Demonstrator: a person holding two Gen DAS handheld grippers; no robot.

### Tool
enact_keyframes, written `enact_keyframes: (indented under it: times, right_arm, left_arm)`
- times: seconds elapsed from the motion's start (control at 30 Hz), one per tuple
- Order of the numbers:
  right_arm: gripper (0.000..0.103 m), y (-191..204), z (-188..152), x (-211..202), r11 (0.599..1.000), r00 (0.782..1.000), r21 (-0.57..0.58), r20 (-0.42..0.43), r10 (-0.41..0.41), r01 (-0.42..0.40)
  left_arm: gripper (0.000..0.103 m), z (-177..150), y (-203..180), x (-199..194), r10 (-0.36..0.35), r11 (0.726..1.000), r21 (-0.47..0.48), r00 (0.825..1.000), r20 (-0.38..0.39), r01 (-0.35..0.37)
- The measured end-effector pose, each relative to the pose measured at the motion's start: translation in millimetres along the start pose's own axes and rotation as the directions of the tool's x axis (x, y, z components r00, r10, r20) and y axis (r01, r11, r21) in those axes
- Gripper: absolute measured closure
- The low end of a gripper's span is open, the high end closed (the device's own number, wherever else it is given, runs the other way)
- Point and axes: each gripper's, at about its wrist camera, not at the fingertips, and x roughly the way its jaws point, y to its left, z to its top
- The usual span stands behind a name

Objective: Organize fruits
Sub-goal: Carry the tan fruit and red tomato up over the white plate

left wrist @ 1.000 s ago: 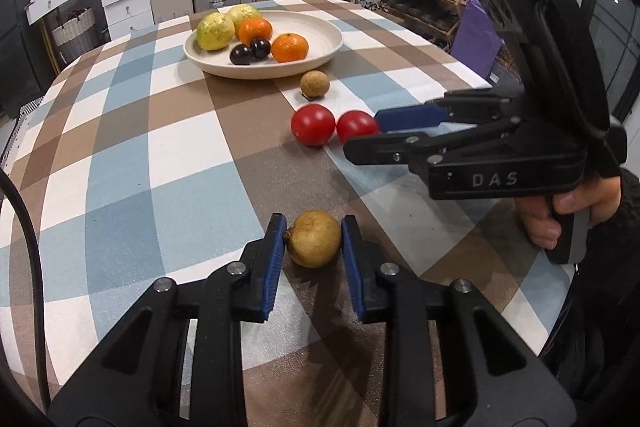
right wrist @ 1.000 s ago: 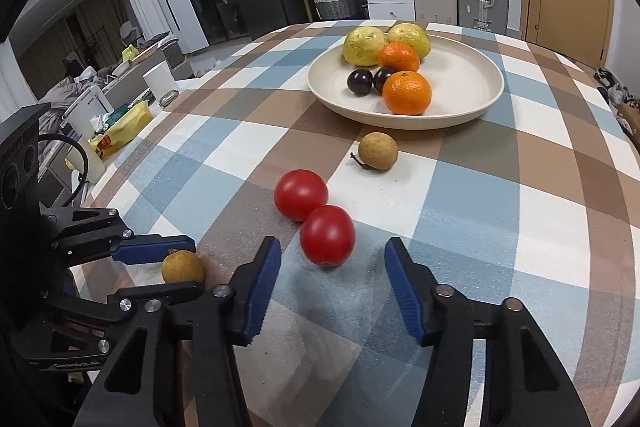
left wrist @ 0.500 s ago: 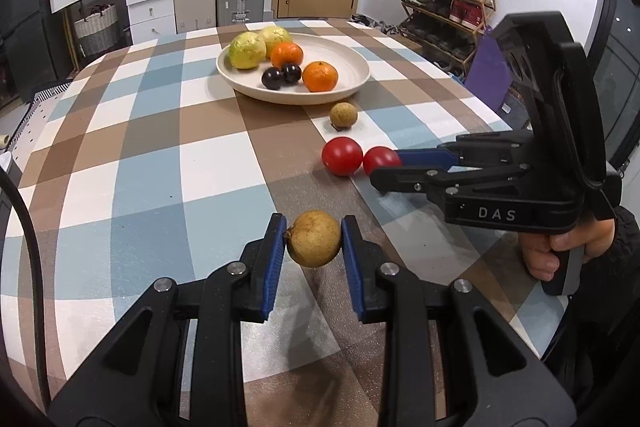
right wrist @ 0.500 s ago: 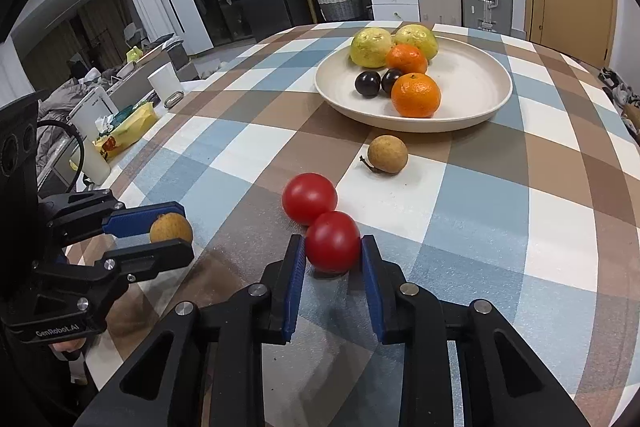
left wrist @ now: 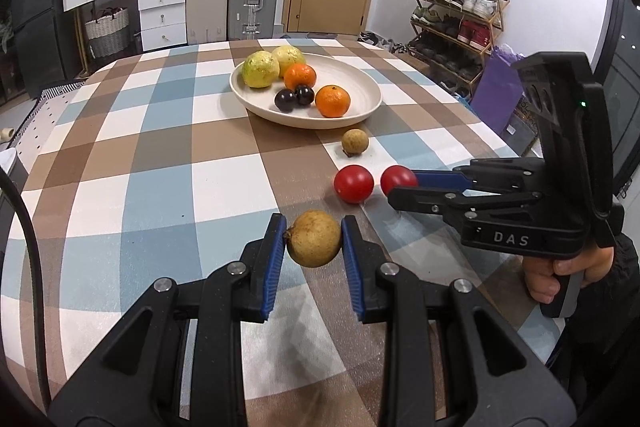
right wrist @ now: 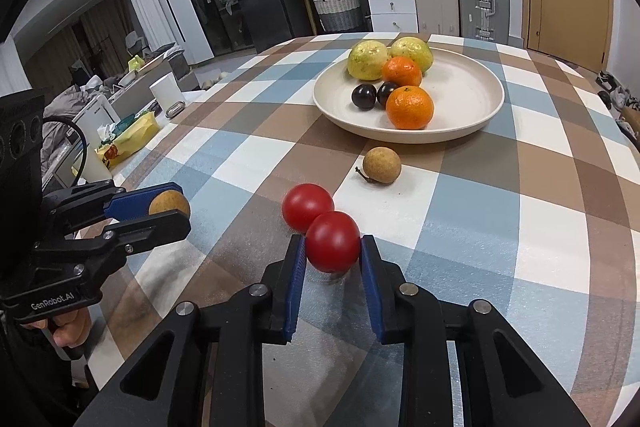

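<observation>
With the left tongs [left wrist: 313,245] clamping the round tan-brown fruit [left wrist: 313,243] above the checked counter [left wrist: 160,155] and the right tongs [right wrist: 333,253] clamping a glossy red tomato [right wrist: 333,241], its twin tomato [right wrist: 307,207], touching at 11 o'clock, may roll if nudged during lifting.

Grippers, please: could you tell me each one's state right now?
Left gripper: shut on the brown longan.
Right gripper: shut on the near tomato.
</observation>
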Motion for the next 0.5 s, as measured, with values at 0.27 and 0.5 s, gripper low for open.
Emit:
enact_keyframes:
  times: [0.27, 0.5]
  right_arm:
    - [0.075, -5, 1, -9, 1.0, 0.999, 0.01, 0.037, 0.004, -0.004]
    - [0.075, -8, 3, -15, 1.0, 0.998, 0.015, 0.068, 0.01, -0.011]
  left_arm:
    - [0.078, 11, -2, 16, 0.009, 1.0, -0.004, 1.0, 0.002, -0.009]
    - [0.078, 28, 4, 30, 0.012, 0.999, -0.031, 1.0, 0.016, -0.011]
